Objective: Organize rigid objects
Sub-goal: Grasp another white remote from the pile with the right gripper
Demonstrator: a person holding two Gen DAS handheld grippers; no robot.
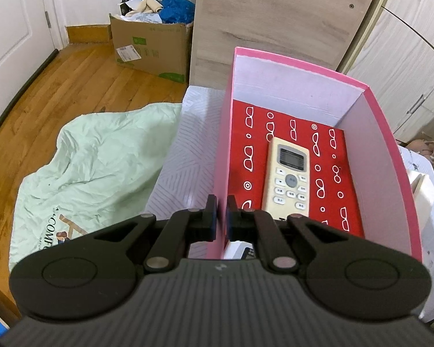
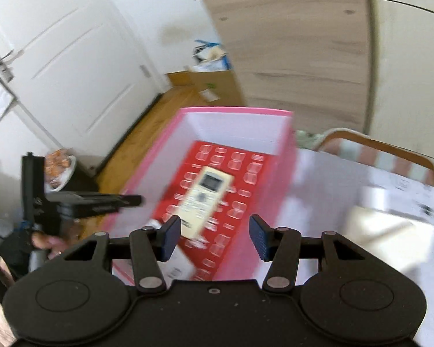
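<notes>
A pink box (image 1: 389,156) with a red patterned floor stands on a white patterned surface (image 1: 182,156). A cream remote control (image 1: 288,179) lies flat inside it. A white boxed item (image 1: 240,250) sits at the box's near end, mostly hidden. My left gripper (image 1: 221,217) is shut on the box's left wall, near its front corner. In the blurred right wrist view, my right gripper (image 2: 215,237) is open and empty above the box (image 2: 277,190), with the remote (image 2: 205,199) ahead of its fingers. The left gripper (image 2: 130,201) shows there at the box's left wall.
A white object (image 1: 422,193) lies on the surface to the right of the box; it also shows in the right wrist view (image 2: 390,231). A green blanket (image 1: 95,179) lies on the wooden floor at left. A cardboard box (image 1: 150,49) and a wooden wardrobe (image 1: 275,20) stand behind.
</notes>
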